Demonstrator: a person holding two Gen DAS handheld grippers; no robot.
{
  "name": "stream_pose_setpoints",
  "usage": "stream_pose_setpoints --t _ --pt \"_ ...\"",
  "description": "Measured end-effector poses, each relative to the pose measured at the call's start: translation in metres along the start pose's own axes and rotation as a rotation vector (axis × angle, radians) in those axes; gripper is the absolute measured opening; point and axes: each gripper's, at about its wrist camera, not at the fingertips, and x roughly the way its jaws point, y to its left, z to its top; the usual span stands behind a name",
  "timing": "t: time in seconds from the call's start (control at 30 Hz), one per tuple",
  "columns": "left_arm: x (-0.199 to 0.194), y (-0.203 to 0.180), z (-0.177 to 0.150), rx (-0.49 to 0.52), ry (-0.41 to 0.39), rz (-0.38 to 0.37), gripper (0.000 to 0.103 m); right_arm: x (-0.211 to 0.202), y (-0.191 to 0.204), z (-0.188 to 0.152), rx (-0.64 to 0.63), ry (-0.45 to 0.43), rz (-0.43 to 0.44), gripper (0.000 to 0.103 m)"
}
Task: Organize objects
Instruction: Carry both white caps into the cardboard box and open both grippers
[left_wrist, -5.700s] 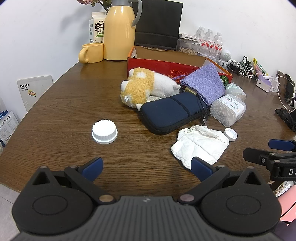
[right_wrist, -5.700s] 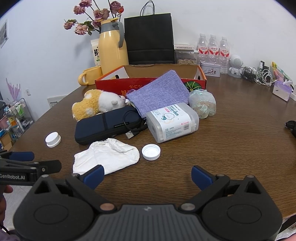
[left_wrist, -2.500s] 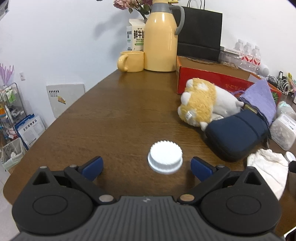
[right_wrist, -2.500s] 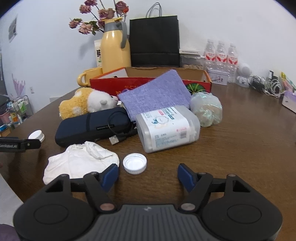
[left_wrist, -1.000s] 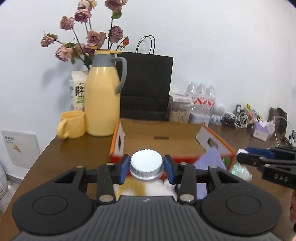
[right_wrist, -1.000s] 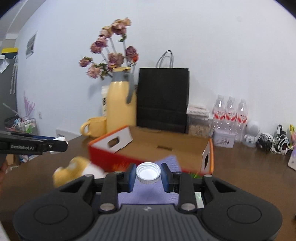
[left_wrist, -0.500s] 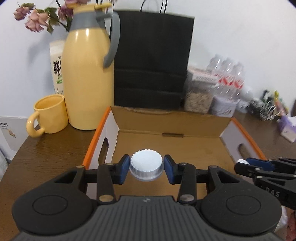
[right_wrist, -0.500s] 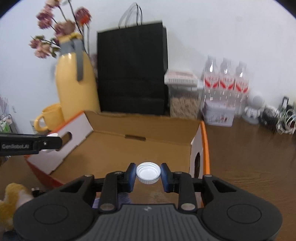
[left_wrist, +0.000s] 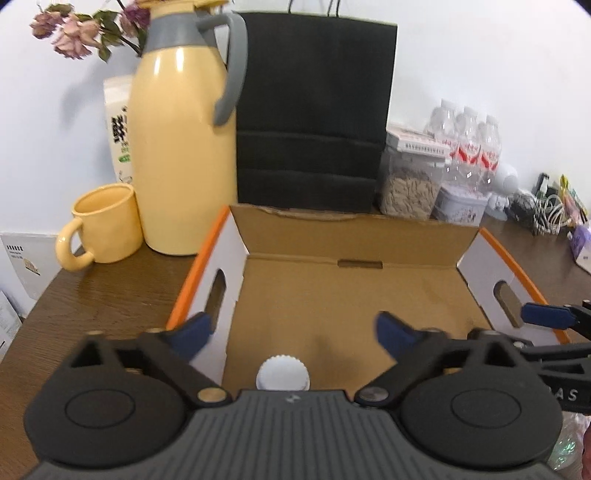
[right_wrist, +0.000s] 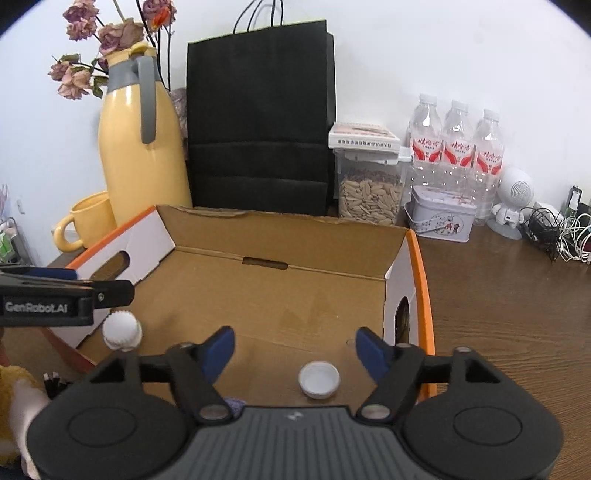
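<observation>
Both grippers hang over an open cardboard box (left_wrist: 347, 288) with an orange rim. My left gripper (left_wrist: 291, 328) has its jaws opening wide, and nothing is pressed between them. The ribbed white lid (left_wrist: 282, 373) is loose below them, low inside the box. In the right wrist view the same lid (right_wrist: 122, 330) shows just under the left gripper's fingers (right_wrist: 66, 291). My right gripper (right_wrist: 295, 345) is also opening. The small white cap (right_wrist: 319, 378) lies free on the box (right_wrist: 280, 295) floor beneath its jaws.
Behind the box stand a yellow thermos jug (left_wrist: 181, 147), a yellow mug (left_wrist: 103, 225) and a black paper bag (left_wrist: 314, 110). A seed container (right_wrist: 369, 192), a tin (right_wrist: 439, 218) and water bottles (right_wrist: 458, 147) crowd the back right. A plush toy (right_wrist: 14, 406) lies lower left.
Both grippers moved forward over the box, then their jaws spread apart. The ribbed lid and the small cap left the pads and dropped into the box.
</observation>
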Motion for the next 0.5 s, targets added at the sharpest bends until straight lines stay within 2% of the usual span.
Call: stream_pose_setpoints --t 0.07,0.17,0.5 --pt "-0.007 0.002 0.001 -0.009 -0.019 -0.005 0.103 -0.006 0.002 0.002 0.0 -0.02 0.004 0.089" --pt "-0.016 0.003 0.004 -0.002 -0.031 -0.001 0.103 -0.017 0.004 0.007 -0.004 -0.049 -0.001 0.098" --pt "-0.073 0.005 0.0 0.011 -0.126 -0.021 0.103 -0.073 0.014 0.01 -0.041 -0.147 -0.006 0.103"
